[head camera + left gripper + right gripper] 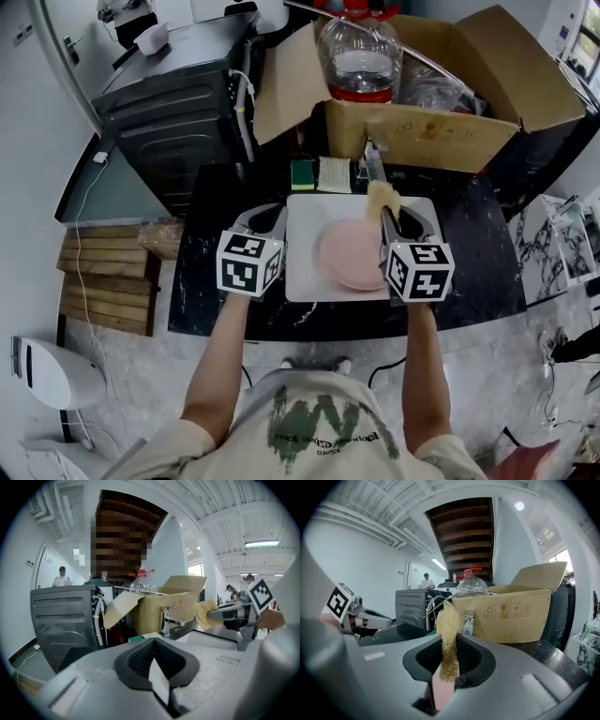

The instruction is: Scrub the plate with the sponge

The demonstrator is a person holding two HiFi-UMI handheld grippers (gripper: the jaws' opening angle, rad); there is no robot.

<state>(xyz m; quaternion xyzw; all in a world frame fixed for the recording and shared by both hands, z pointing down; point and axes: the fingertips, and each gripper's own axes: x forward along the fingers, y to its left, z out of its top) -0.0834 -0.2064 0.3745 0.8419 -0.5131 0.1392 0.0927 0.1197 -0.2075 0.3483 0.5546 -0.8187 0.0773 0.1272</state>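
Black marble counter (pixel 478 272) lies closest below me, carrying a white square tray (pixel 305 248) with a round pink plate (pixel 347 255) in it. My left gripper (pixel 157 667) sits at the tray's left rim, tongs pressed nearly together with a white sliver between them; I can't tell whether they bite the rim. My right gripper (pixel 449 665) pinches a pale yellow fibrous sponge (pixel 382 199) by the plate's far right edge. Beyond are a green scouring pad (pixel 302 174) and an open cardboard box (pixel 441 136).
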